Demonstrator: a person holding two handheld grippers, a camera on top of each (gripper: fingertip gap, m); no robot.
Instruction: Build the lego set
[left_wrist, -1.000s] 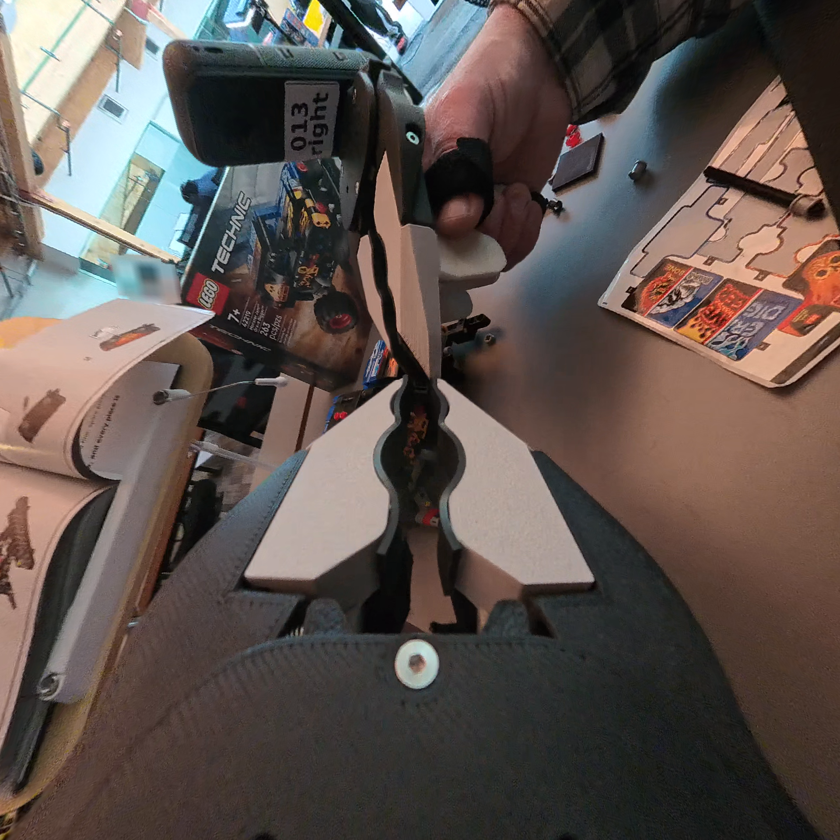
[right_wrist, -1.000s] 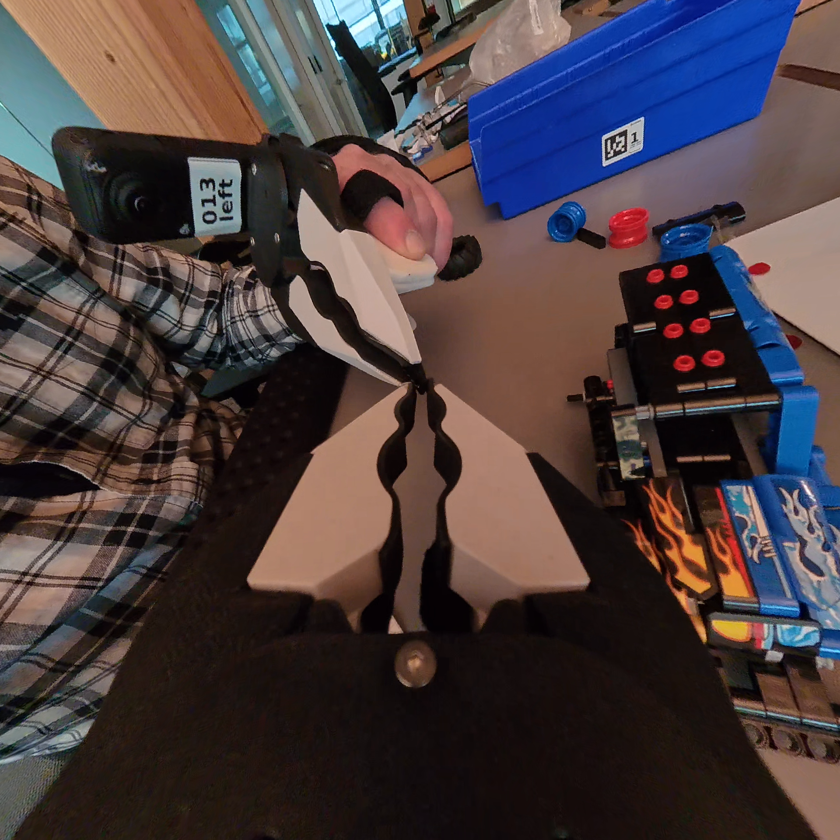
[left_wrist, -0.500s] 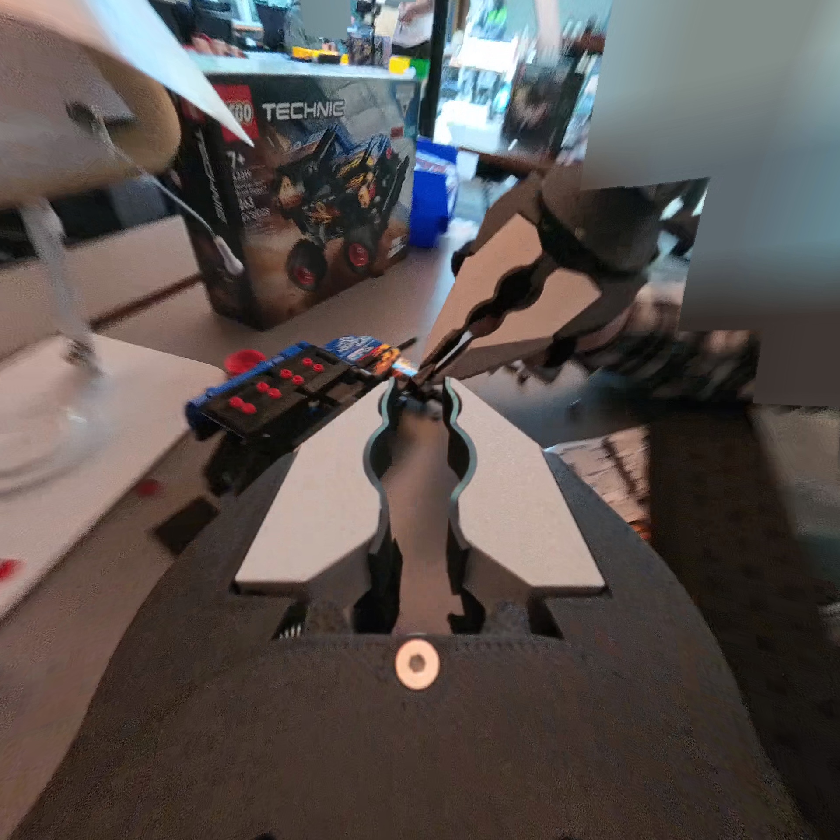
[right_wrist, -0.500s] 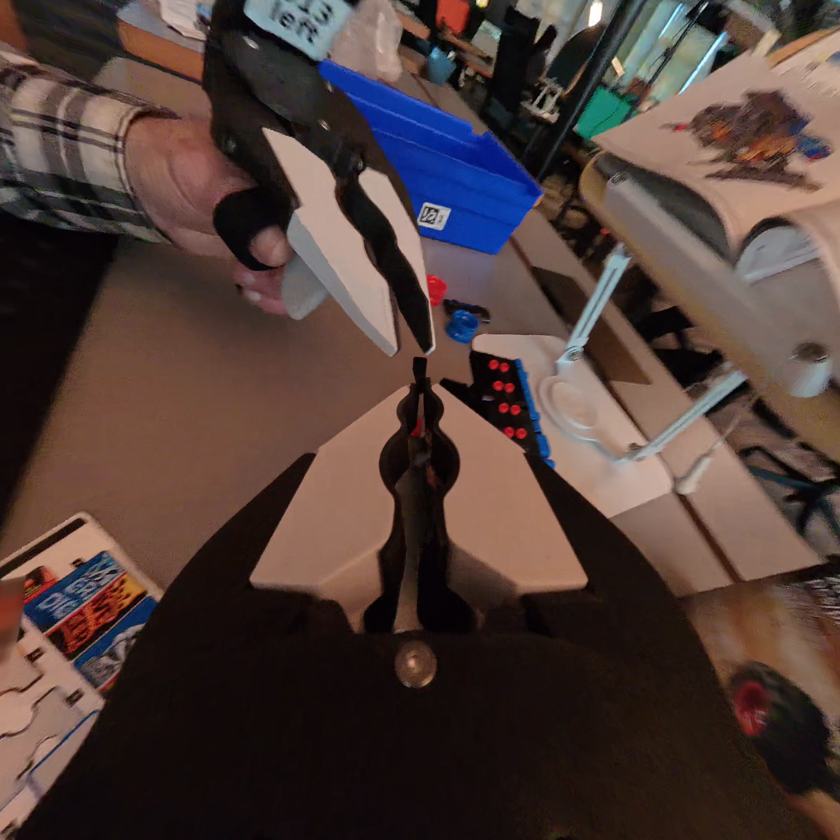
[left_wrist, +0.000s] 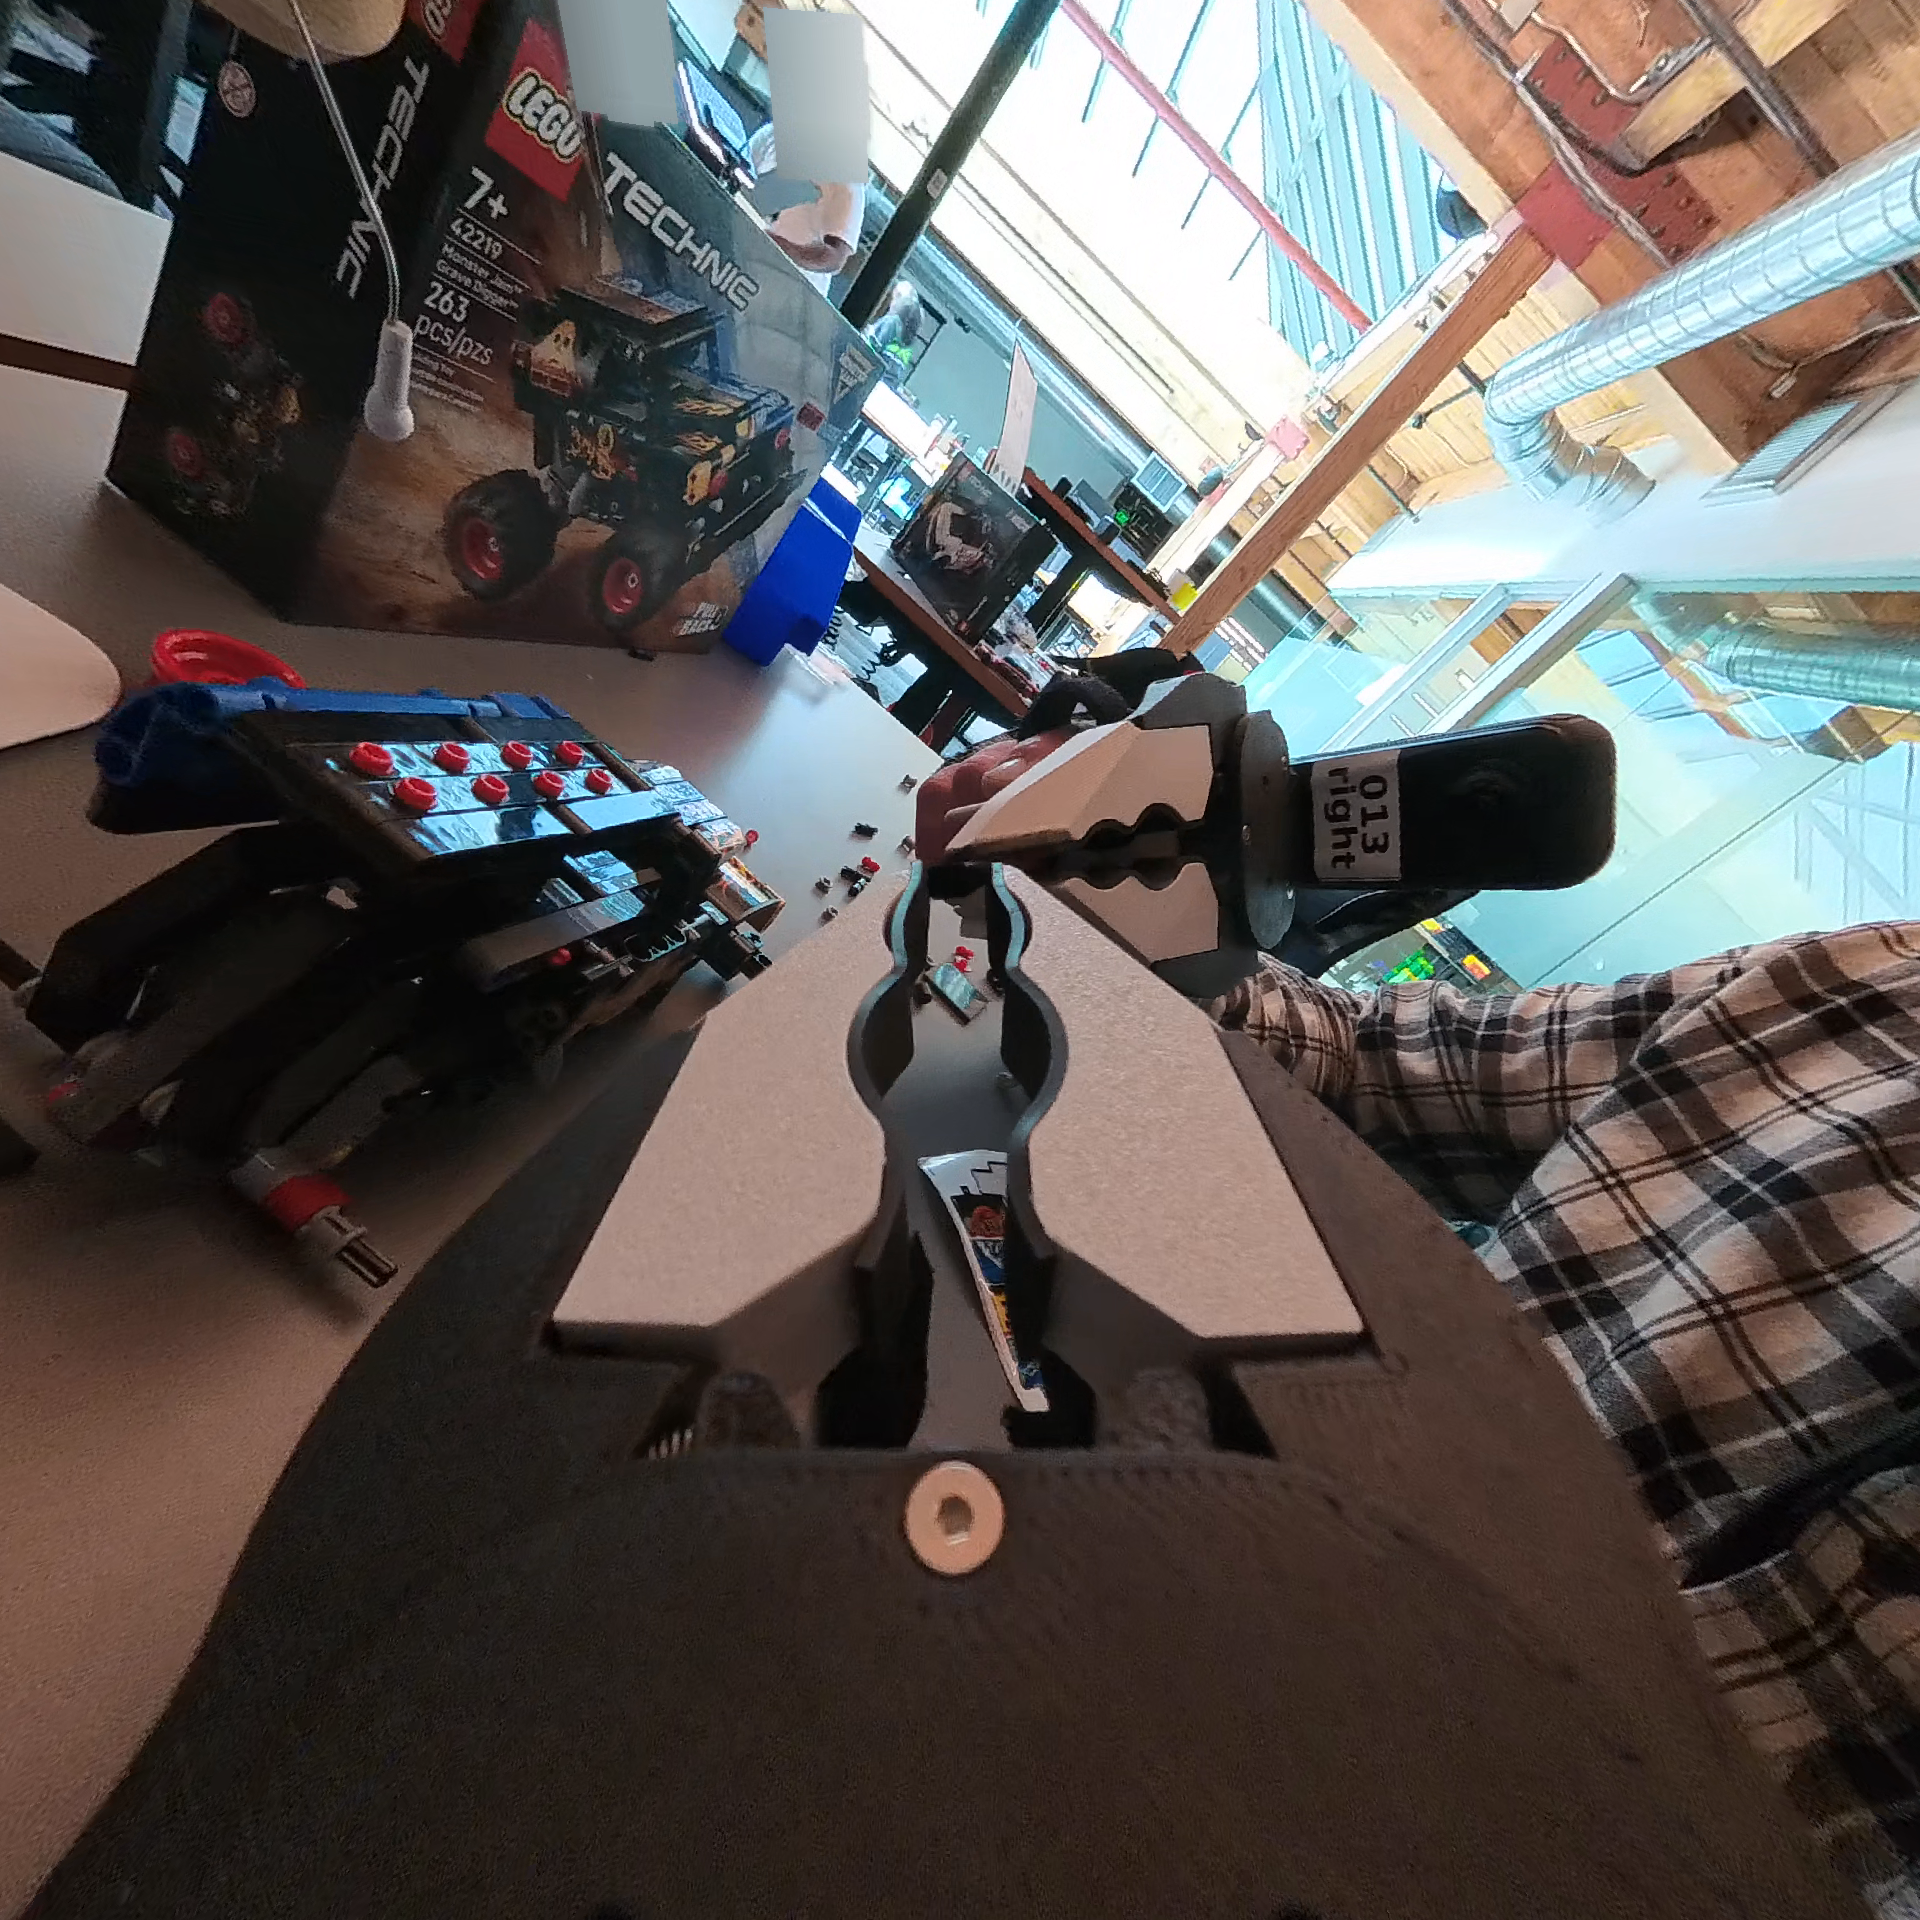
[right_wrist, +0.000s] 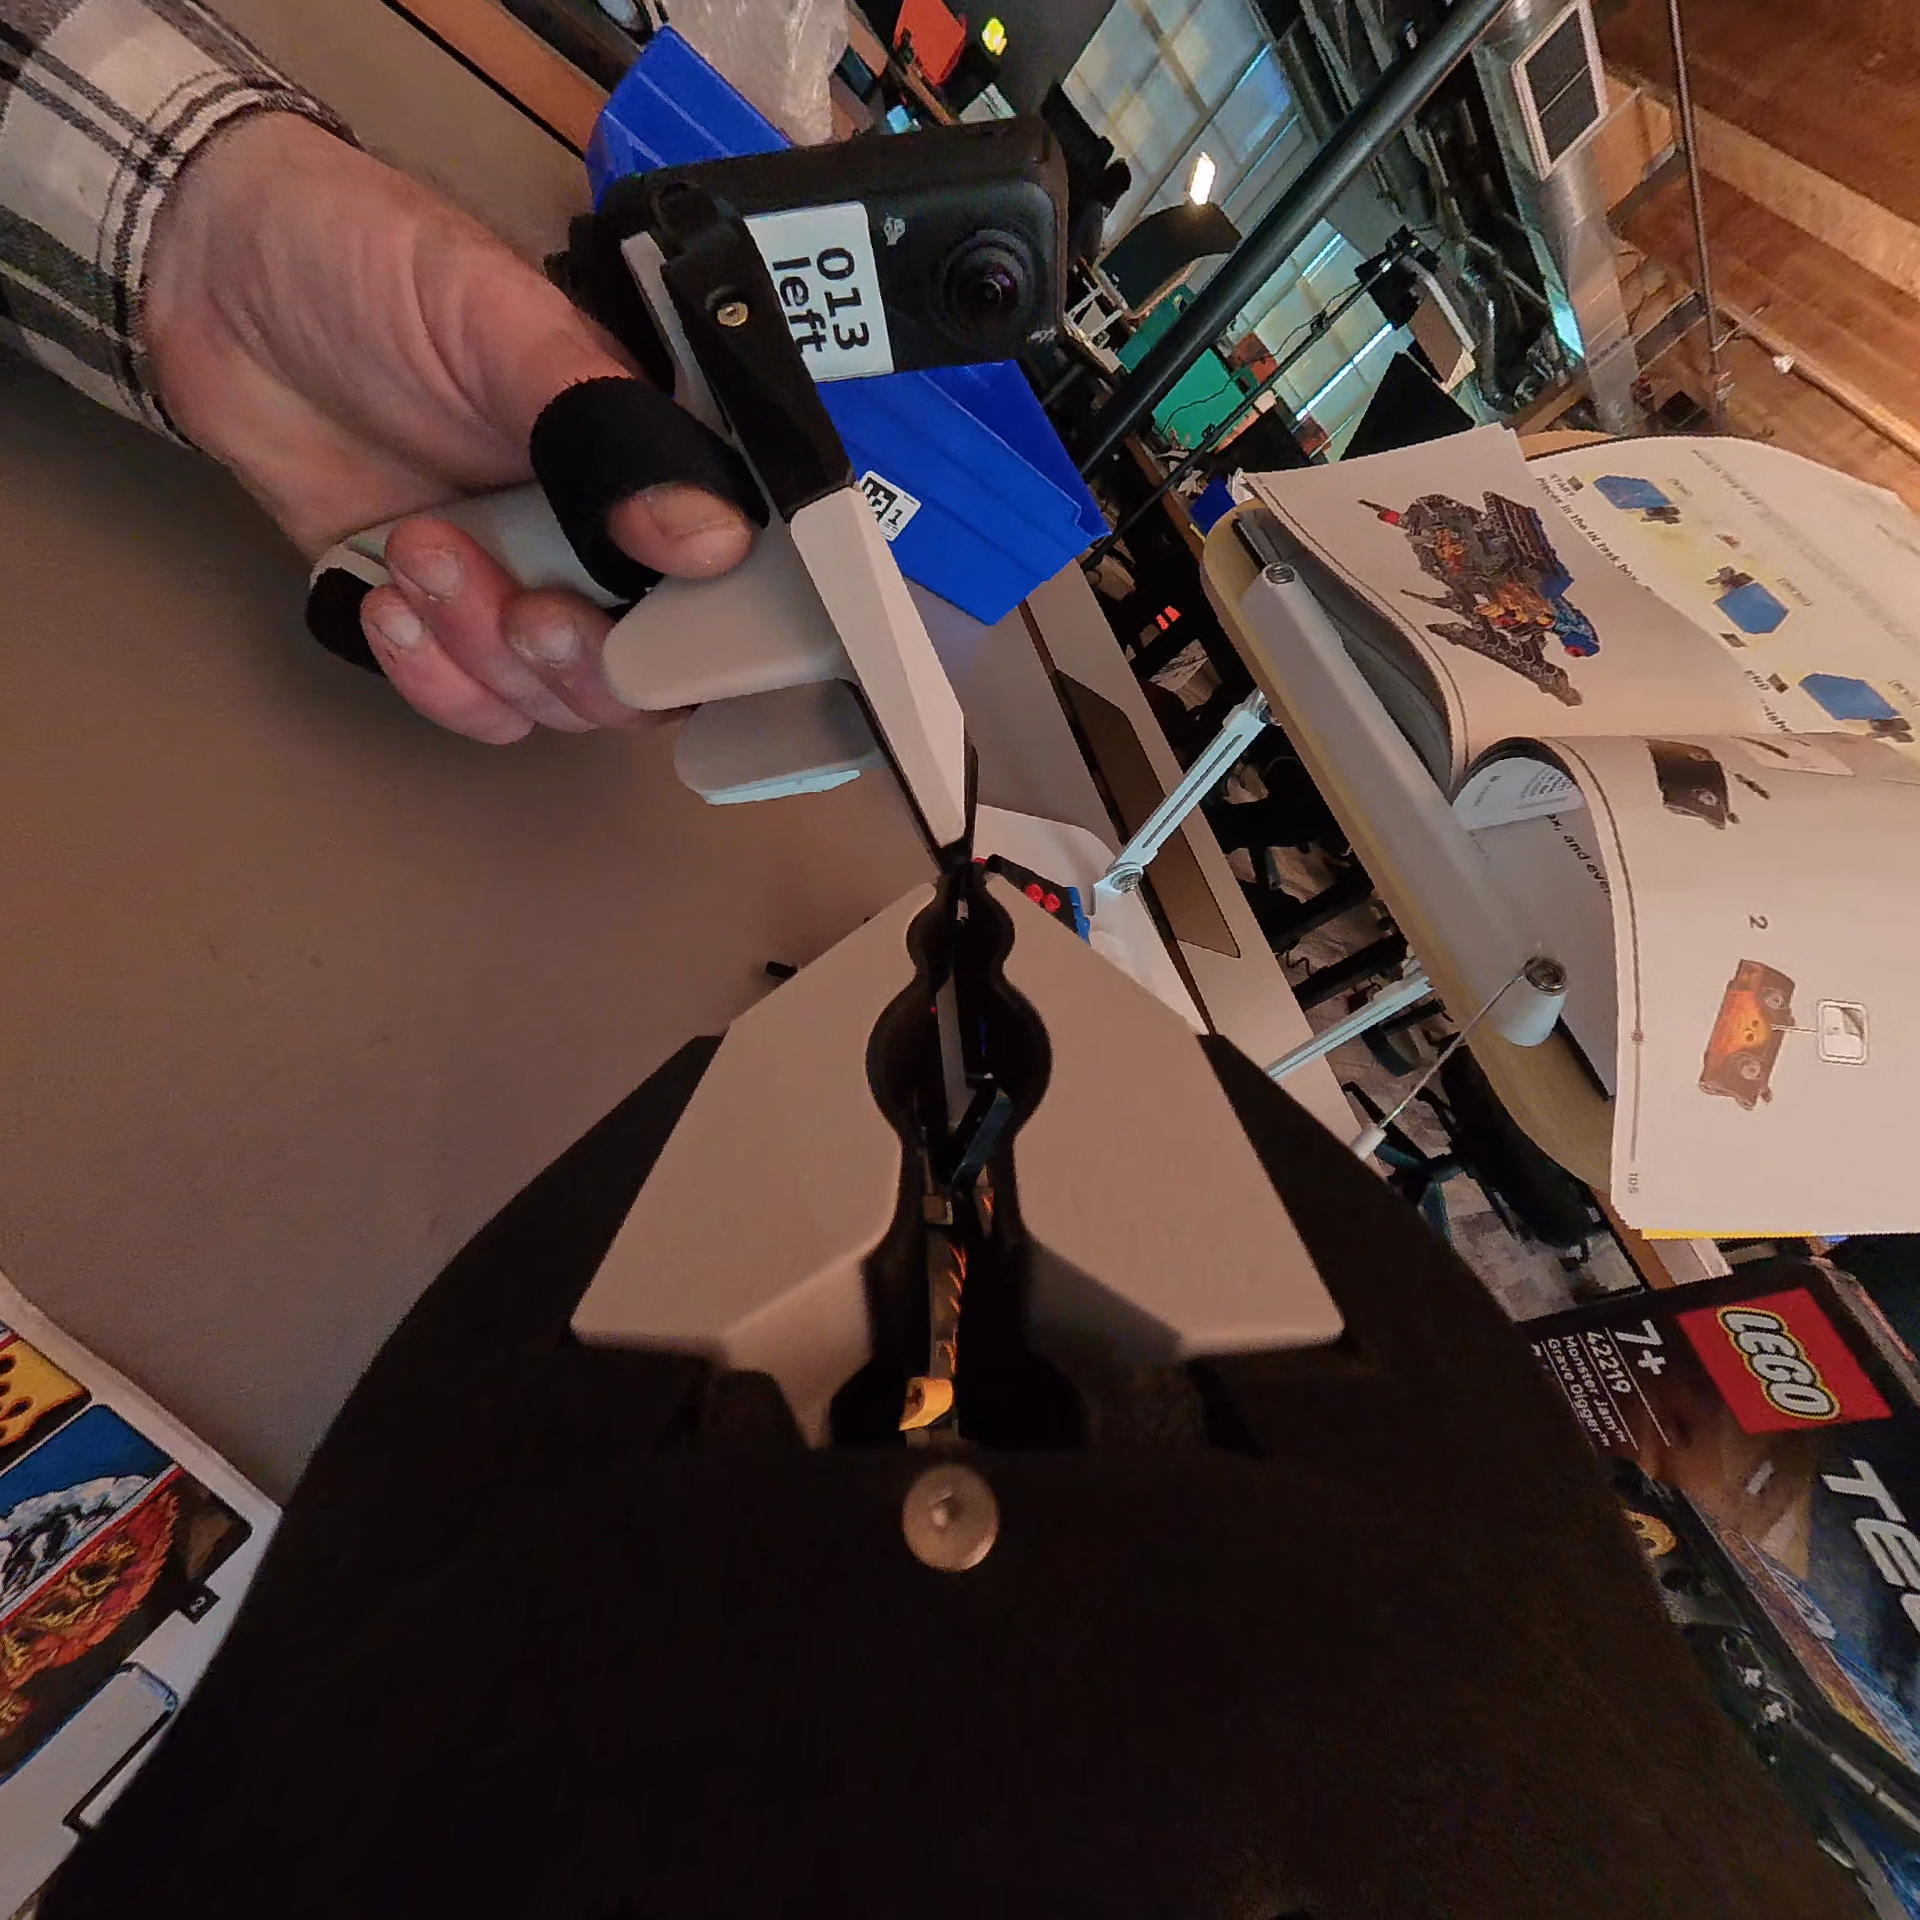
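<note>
My left gripper (left_wrist: 951, 888) and right gripper (right_wrist: 961, 883) meet tip to tip above the grey table (right_wrist: 312, 987). A small dark flat piece (left_wrist: 948, 885) sits at the meeting point. The right gripper (left_wrist: 935, 868) comes in from the right, its pads shut flat on the piece. The left fingertips (left_wrist: 906, 904) stand a little apart and close on the piece's edges. In the right wrist view the left gripper (right_wrist: 958, 847) shows edge-on, touching my tips. The half-built black and blue truck model (left_wrist: 416, 831) lies on its side to the left; a corner of it also shows in the right wrist view (right_wrist: 1049, 899).
The set's box (left_wrist: 499, 364) stands behind the model. A sticker sheet (right_wrist: 83, 1538) lies near the table's edge. An open instruction book (right_wrist: 1714, 831) rests on a stand. A blue bin (right_wrist: 935, 468) is behind the left hand. Small loose pieces (left_wrist: 857, 862) and a black tile (left_wrist: 956, 987) lie on the table. The grippers are tip to tip, or close to it.
Both grippers swung round. Half a second ago the left jaws opened and stood just off the right gripper's tips, which kept the thin piece; now the left tips are back on it and narrower.
</note>
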